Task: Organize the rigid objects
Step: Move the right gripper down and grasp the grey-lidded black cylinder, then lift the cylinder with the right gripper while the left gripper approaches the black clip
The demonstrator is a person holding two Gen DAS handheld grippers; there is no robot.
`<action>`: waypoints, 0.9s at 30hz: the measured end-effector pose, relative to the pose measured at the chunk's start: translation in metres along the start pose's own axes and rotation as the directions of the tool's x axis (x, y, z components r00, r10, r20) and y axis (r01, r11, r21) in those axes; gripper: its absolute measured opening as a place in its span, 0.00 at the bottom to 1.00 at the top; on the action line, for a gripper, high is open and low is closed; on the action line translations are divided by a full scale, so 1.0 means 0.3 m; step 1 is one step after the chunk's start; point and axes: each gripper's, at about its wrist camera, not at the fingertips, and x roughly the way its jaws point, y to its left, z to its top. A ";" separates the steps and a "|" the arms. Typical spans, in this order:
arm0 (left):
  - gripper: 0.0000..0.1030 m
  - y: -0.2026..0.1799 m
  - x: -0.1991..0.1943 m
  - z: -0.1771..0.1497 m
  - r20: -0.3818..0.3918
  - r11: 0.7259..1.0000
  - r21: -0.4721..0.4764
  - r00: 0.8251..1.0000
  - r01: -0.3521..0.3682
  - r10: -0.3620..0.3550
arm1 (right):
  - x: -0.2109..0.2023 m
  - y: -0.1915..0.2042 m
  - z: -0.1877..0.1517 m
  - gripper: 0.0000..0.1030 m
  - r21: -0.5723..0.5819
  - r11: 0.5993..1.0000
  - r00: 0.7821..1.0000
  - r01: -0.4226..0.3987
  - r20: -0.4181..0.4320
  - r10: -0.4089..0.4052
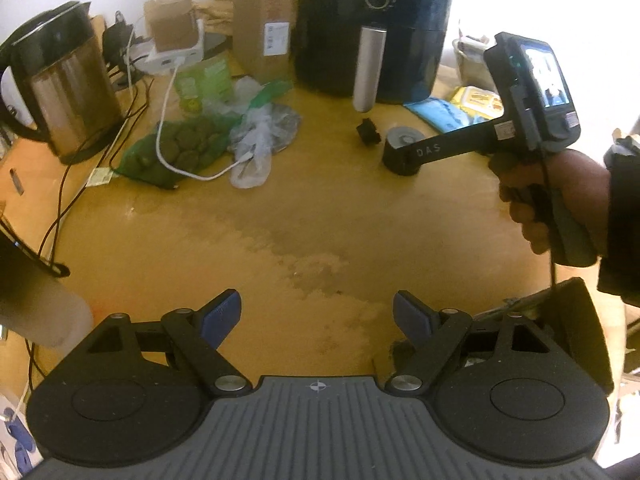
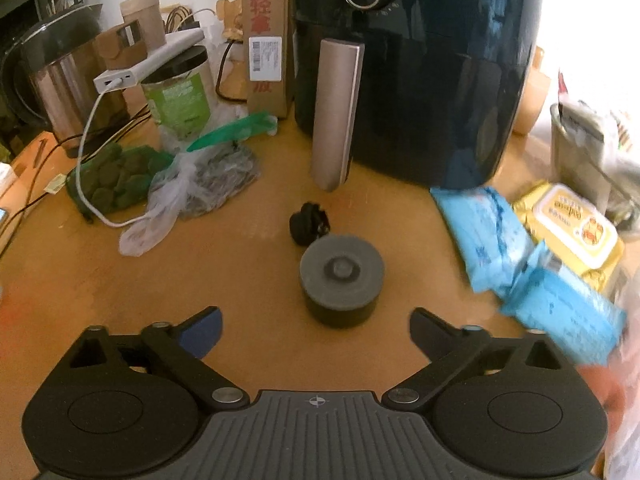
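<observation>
On the far left of the yellow wooden tabletop (image 2: 240, 280), well to the left of the big black air fryer (image 2: 420, 80), stands a brushed-steel electric kettle with a black lid (image 2: 68, 80). Moving right toward the fryer there is a green net bag of dark round lumps (image 2: 116, 180) with a white charging cable (image 2: 86, 152) draped over it, then a crumpled clear plastic bag (image 2: 180, 192) and a tall brown cardboard box (image 2: 266, 40) touching the fryer's left side. The left gripper (image 1: 316, 316) hangs over bare table in front of the fryer, its blue-padded fingers (image 1: 222, 316) spread with nothing between them. Just in front of the fryer's long metal handle (image 2: 336, 112) lies a small black knobbly part (image 2: 308, 222), and touching it, nearer me, sits the short dark cylinder with a grey knobbed lid (image 2: 340, 280), which I take to be the piece being fetched. The right gripper (image 2: 316, 332) points down at it, jaws spread wide and empty, the cylinder just beyond the tips. To do this well I'd bring the fingers down either side of the cylinder's wall, below the lid rim, keeping clear of the black part behind, then squeeze squarely so it doesn't tip or skate. Right of the fryer lie blue wet-wipe packets (image 2: 492, 236) and a yellow one (image 2: 576, 224), close enough to snag the right finger.
</observation>
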 end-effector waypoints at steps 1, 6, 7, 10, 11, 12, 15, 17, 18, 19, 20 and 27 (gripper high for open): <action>0.81 0.007 -0.003 -0.002 0.000 1.000 -0.006 1.000 -0.001 0.001 | 0.014 0.003 0.004 0.87 -0.007 1.000 1.000 0.009 0.004 -0.009; 0.81 0.036 -0.014 -0.012 0.000 1.000 -0.029 1.000 -0.006 0.006 | 0.067 0.002 0.015 0.76 -0.009 0.998 0.997 0.061 0.048 -0.060; 0.81 0.041 -0.014 -0.014 -0.001 0.999 -0.034 1.000 -0.007 0.007 | 0.076 0.000 0.018 0.74 -0.004 0.998 0.996 0.066 0.053 -0.065; 0.81 0.056 -0.012 -0.017 -0.009 0.999 -0.048 1.000 -0.008 0.008 | 0.099 -0.012 0.026 0.65 0.020 0.998 0.996 0.067 0.062 -0.068; 0.81 0.060 -0.012 -0.018 -0.010 0.999 -0.051 1.000 -0.008 0.008 | 0.106 -0.014 0.029 0.62 0.026 0.997 0.995 0.074 0.065 -0.075; 0.81 0.063 -0.013 -0.019 -0.010 0.999 -0.054 1.000 -0.008 0.008 | 0.114 -0.019 0.032 0.59 0.033 0.997 0.995 0.077 0.065 -0.079; 0.81 0.066 -0.010 -0.018 -0.012 0.998 -0.057 1.000 -0.004 0.004 | 0.133 -0.031 0.037 0.59 0.056 0.996 0.996 0.067 0.057 -0.070; 0.81 0.067 -0.009 -0.016 -0.011 0.998 -0.057 1.000 0.000 -0.001 | 0.140 -0.034 0.037 0.59 0.063 0.996 0.996 0.063 0.052 -0.067; 0.81 0.067 -0.009 -0.015 -0.011 0.998 -0.055 1.000 0.003 -0.003 | 0.145 -0.035 0.038 0.59 0.064 0.996 0.997 0.062 0.048 -0.065; 0.81 0.066 -0.008 -0.015 -0.010 0.999 -0.053 1.000 0.005 -0.005 | 0.147 -0.036 0.038 0.59 0.067 0.996 0.997 0.060 0.046 -0.064; 0.81 0.064 -0.008 -0.013 -0.010 0.999 -0.050 1.000 0.007 -0.007 | 0.152 -0.038 0.039 0.59 0.070 0.996 0.997 0.058 0.041 -0.061; 0.81 0.059 0.002 0.007 0.002 1.000 -0.025 1.000 0.019 -0.019 | 0.140 -0.038 0.054 0.59 0.072 0.996 0.998 0.055 0.019 -0.057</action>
